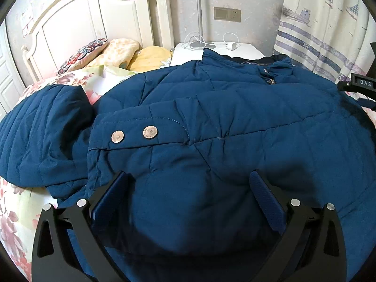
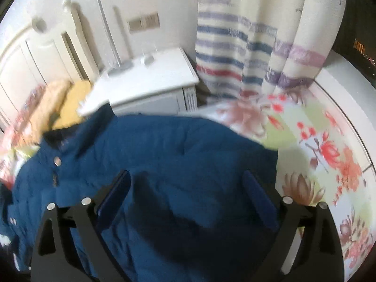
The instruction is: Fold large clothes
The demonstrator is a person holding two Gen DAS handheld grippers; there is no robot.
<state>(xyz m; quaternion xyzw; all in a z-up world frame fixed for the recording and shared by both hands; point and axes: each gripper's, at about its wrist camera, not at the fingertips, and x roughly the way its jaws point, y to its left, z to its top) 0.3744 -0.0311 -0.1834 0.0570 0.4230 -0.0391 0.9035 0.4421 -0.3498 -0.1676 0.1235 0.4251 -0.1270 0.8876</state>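
Left wrist view: white wooden headboard [image 1: 77, 23] at 11 o'clock, white nightstand [image 1: 218, 51] at 12, striped sailboat curtain [image 1: 324, 28] at 1. Blue quilted padded jacket [image 1: 235, 122] lies on the floral-sheeted bed [image 1: 14, 211], collar toward 12–1 o'clock, long axis running away from the camera, one sleeve folded across with two metal snaps [image 1: 134, 135]. Left claw [image 1: 188, 183] is spread wide just over the jacket, gripping nothing. Right wrist view, blurred: right claw [image 2: 188, 181] also wide apart above the jacket's edge, empty.
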